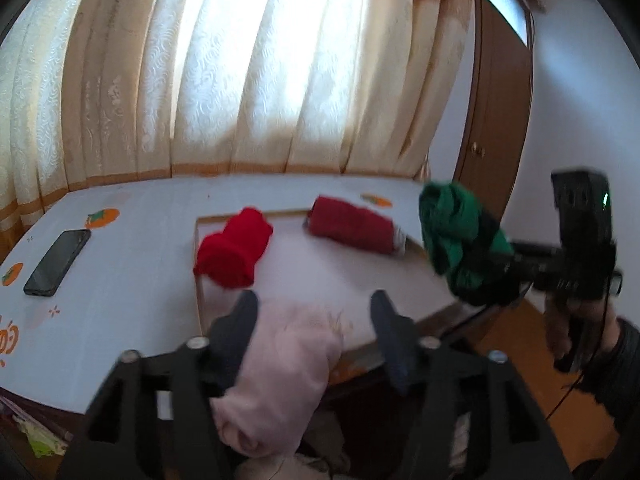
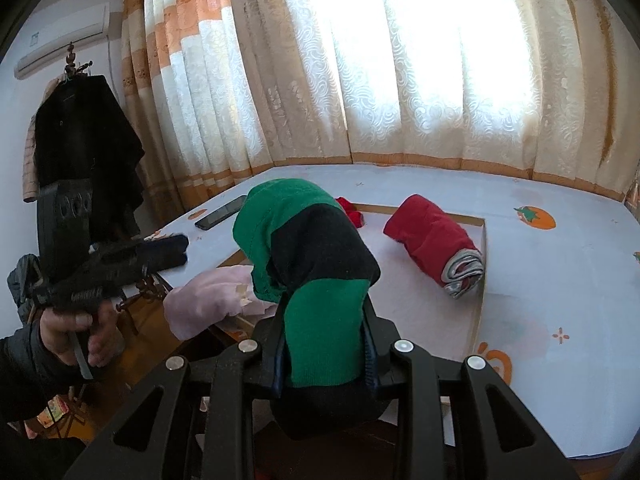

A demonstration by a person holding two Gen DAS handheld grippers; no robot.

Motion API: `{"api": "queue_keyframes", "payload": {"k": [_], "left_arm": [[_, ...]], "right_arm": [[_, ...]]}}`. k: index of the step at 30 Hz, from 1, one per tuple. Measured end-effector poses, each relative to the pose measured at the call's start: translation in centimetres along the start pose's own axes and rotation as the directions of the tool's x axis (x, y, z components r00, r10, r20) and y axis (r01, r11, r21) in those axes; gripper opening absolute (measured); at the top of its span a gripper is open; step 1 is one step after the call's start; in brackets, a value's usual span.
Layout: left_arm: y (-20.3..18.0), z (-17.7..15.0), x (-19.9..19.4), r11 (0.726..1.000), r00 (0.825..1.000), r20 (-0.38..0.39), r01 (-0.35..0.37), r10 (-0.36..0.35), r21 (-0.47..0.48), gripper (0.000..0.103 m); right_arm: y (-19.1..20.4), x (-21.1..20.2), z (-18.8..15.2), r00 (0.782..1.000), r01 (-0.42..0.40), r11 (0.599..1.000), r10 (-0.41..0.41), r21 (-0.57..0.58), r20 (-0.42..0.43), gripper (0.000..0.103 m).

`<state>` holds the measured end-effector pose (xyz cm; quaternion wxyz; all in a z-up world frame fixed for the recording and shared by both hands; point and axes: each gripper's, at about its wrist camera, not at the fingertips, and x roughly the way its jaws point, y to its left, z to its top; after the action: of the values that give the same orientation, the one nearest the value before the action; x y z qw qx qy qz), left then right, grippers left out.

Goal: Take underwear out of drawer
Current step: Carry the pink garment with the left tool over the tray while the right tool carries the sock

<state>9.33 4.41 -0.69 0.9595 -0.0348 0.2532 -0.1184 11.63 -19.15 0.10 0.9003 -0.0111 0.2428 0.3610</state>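
Observation:
My right gripper is shut on a green and black pair of underwear, held up in front of the table. From the left wrist view that same green bundle hangs at the right in the right gripper, which a hand holds. My left gripper is open. A pink garment lies between its fingers, draped over the table's front edge. The pink garment also shows beside the left gripper. A bright red bundle and a dark red roll rest on the table.
The table has a white cloth with orange prints, and a black phone lies at its left. Curtains hang behind it. A brown door stands at the right. A dark coat hangs on a stand. More cloth shows below the table edge.

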Motion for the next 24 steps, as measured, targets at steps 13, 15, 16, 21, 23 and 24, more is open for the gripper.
{"api": "queue_keyframes", "payload": {"k": [13,15,16,21,23,24], "left_arm": [[-0.3,-2.3,3.7,0.996,0.986,-0.153,-0.052,0.064,0.078,0.066],[-0.5,-2.4,4.0,0.992,0.982,-0.170,-0.071,0.089,0.106,0.066],[-0.6,-2.4,4.2,0.990,0.979,-0.176,-0.082,0.102,0.116,0.065],[-0.5,-2.0,4.2,0.987,0.974,-0.197,-0.089,0.114,0.133,0.027],[-0.6,-1.5,3.8,0.987,0.973,-0.202,-0.080,0.108,0.140,0.018],[-0.6,-1.3,3.6,0.988,0.974,-0.204,-0.068,0.096,0.138,0.016]], "right_arm": [[0.7,0.8,-0.4,1.000,-0.020,1.000,0.019,-0.015,-0.015,0.032],[0.5,1.0,-0.4,1.000,-0.019,1.000,0.018,-0.010,-0.020,0.032],[0.4,1.1,-0.4,1.000,-0.019,1.000,0.019,-0.007,-0.021,0.032],[0.4,1.1,-0.5,1.000,-0.020,1.000,0.020,-0.005,-0.021,0.032],[0.5,1.0,-0.5,1.000,-0.019,1.000,0.019,-0.005,-0.020,0.032],[0.5,0.9,-0.5,1.000,-0.019,1.000,0.019,-0.003,-0.018,0.032]]}}
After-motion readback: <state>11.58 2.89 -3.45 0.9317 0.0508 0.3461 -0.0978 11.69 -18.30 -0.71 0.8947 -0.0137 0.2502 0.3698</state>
